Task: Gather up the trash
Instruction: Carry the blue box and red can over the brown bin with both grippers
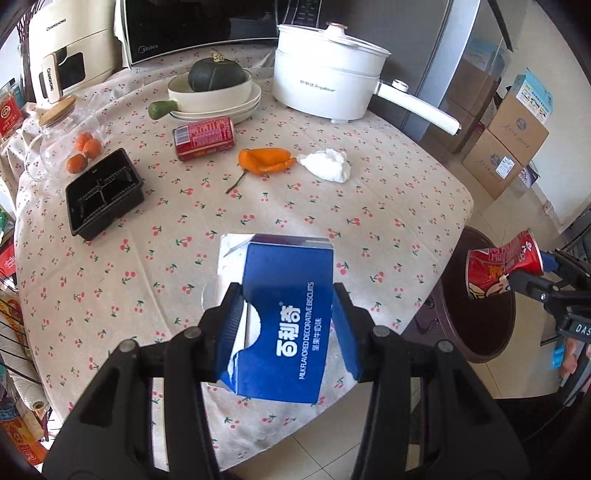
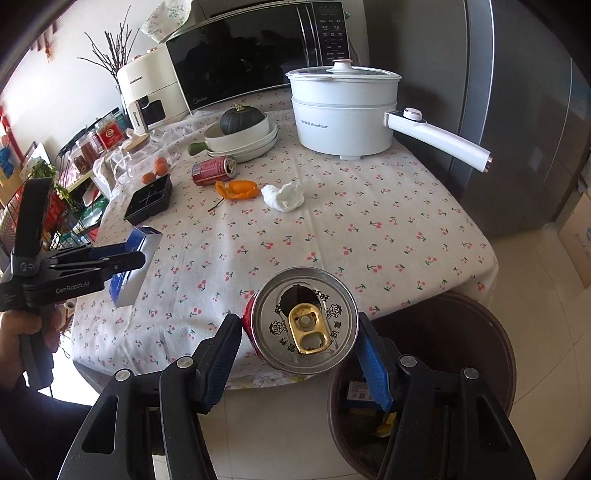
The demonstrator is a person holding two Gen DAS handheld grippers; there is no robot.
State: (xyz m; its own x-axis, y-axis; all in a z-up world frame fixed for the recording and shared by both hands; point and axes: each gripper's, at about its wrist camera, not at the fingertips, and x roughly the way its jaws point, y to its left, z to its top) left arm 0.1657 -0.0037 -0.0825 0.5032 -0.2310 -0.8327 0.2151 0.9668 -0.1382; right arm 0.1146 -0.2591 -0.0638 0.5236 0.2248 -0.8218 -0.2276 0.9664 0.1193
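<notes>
My left gripper is shut on a blue biscuit box and holds it above the near edge of the table. It also shows in the right wrist view at the left. My right gripper is shut on a crushed red can, held over the dark brown trash bin. In the left wrist view the can hangs above the bin. On the table lie another red can, a white crumpled tissue, an orange pepper piece and a black plastic tray.
At the back stand a white electric pot, stacked bowls with a green squash, a microwave and a glass jar beside small oranges. Cardboard boxes sit on the floor at right. The bin holds some packaging.
</notes>
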